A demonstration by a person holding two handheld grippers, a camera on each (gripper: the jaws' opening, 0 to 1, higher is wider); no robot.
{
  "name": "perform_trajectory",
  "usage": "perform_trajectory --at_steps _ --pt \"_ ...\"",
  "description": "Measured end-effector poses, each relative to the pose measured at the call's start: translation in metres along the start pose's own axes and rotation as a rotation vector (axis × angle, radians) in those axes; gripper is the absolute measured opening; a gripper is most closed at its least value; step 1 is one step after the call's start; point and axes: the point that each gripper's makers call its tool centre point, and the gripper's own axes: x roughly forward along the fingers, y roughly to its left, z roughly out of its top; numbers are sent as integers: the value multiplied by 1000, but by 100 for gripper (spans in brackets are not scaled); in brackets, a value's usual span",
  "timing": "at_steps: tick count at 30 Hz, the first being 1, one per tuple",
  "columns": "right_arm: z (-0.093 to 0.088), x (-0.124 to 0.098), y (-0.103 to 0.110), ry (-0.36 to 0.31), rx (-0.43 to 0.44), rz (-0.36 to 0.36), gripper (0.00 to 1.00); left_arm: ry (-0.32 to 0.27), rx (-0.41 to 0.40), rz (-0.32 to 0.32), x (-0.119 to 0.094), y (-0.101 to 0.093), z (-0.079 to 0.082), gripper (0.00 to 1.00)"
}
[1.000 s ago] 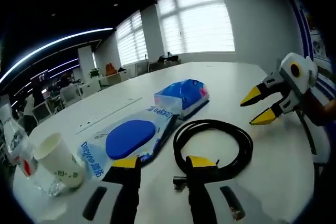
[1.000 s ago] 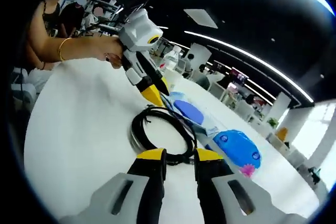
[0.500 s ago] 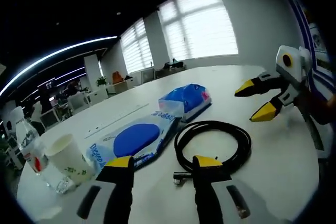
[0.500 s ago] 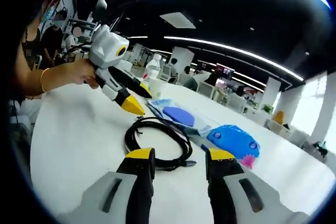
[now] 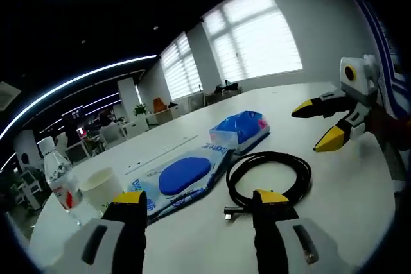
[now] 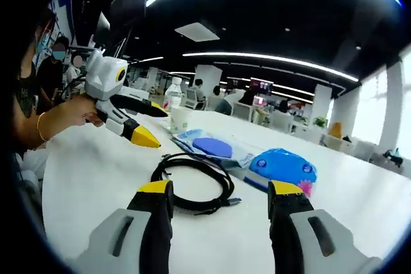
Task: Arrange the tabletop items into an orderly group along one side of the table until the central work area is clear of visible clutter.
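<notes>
Two grippers hang above a white worktop (image 5: 359,197), each aimed across it toward the same cluster of things. The left gripper (image 5: 199,200) sits low over the near edge, its yellow-tipped jaws spread wide apart and gripping nothing. In the right gripper view it comes in from the left (image 6: 146,124), held by a hand (image 6: 87,108) with a gold bangle on the wrist, its jaws parted and tilted downward just short of the cable. The right gripper (image 6: 221,190) is likewise spread wide with nothing between its jaws. In the left gripper view it enters from the right (image 5: 321,124), jaws parted and pointing across the worktop. Between the two grippers lies one black coiled cable (image 5: 270,174), flat on the worktop, its plug end nearest the left gripper. Beyond it lie two wipe packs: one flat pack with a blue oval lid (image 5: 182,179) and one puffy blue pack (image 5: 241,128), end to end and nearly touching. Farther along stand one paper cup (image 5: 99,187) and one clear water bottle (image 5: 56,174) with a red label, close beside each other.
</notes>
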Motion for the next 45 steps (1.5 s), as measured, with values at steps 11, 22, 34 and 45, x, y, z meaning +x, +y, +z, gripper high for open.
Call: perform_trajectory --at_steps 11,22,34,45 --pt "14 -9 -9 -70 27 -41 69 -74 -78 94 -24 16 3 85" --pt "13 -13 -9 -95 57 -63 78 -132 -80 127 -50 18 11 90" --pt "9 -26 -4 -83 73 -67 81 -154 -111 153 -72 24 10 93" --pt "25 -42 -8 -138 43 -82 86 -219 -145 197 -100 29 13 95"
